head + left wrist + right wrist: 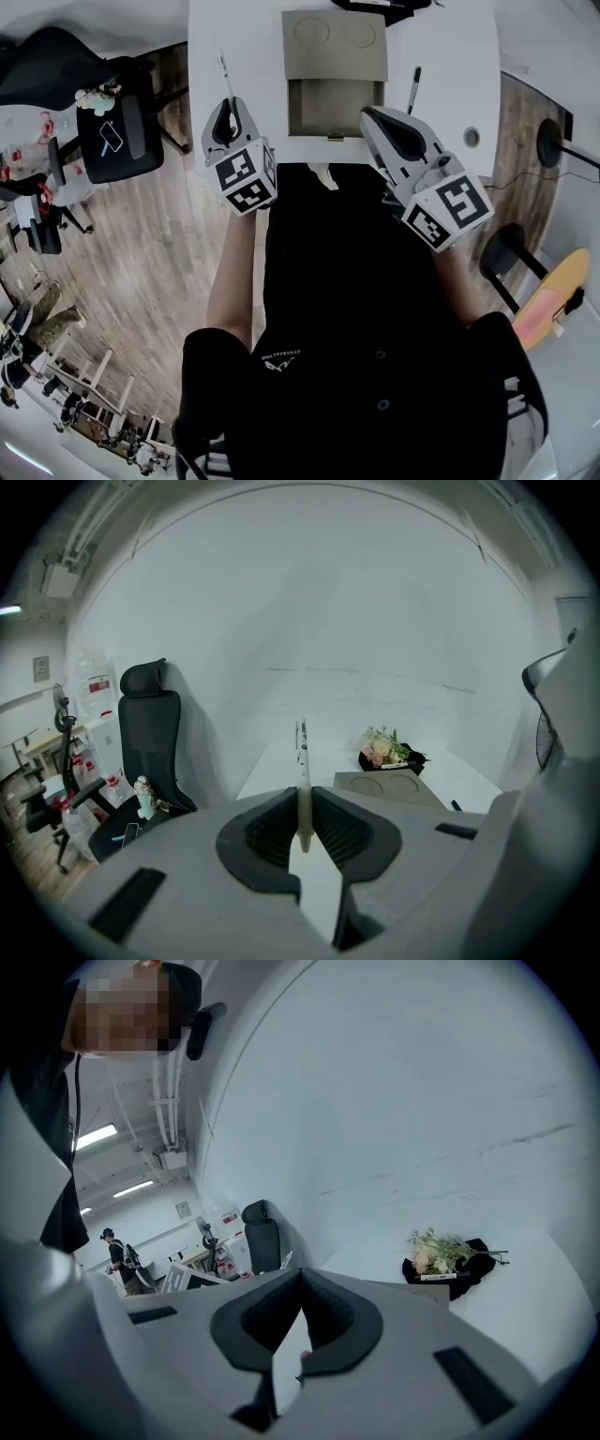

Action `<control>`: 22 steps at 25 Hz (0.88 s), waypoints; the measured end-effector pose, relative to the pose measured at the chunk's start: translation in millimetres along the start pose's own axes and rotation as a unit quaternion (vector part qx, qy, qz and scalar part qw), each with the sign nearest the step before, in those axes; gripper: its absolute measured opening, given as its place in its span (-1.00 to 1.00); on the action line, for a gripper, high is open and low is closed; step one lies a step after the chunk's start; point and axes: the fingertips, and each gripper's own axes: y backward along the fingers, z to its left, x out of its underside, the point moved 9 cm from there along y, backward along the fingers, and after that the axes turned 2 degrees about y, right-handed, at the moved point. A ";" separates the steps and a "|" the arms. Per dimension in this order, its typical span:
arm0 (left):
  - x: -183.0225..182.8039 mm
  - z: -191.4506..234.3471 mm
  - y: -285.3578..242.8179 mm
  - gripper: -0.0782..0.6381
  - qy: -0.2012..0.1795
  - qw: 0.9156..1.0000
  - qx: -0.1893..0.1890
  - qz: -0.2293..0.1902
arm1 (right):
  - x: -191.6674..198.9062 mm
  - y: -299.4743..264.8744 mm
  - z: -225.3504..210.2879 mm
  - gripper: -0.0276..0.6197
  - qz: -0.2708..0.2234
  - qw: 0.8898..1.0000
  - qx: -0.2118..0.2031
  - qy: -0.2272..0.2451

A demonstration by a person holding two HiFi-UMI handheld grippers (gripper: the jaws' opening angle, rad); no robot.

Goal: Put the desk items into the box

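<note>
We had the left tongs (303, 797) clamped on a pale pen (302, 754), its barrel sticking straight out past the tips. It was held in the air over the near edge of the worktop (441, 66), just left of the box (334, 56). The right tongs (300, 1283) were closed tip to tip with nothing between them, and they hovered at the near edge on the box's right side.

The box sat in the middle of the worktop with its lid folded back toward the far edge. As far as we could tell from above, the tray was bare and nothing had been dropped in yet. So we judged this to be early going: one pen was up and in hand, a short move from the opening, but not yet delivered.

There was plenty left. A black pen (413, 90) lay on the worktop to the right of the box, toward the right edge, untouched. At the far edge, behind the box, sat a small bunch of flowers (382, 748) on something dark. We couldn't say whether that counted as a desk item.
</note>
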 end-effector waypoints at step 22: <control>-40.7 -51.7 136.0 -0.62 0.032 0.992 0.020 -0.119 | -19.0 31.1 -16.0 -0.92 -0.030 0.997 -0.059 0.036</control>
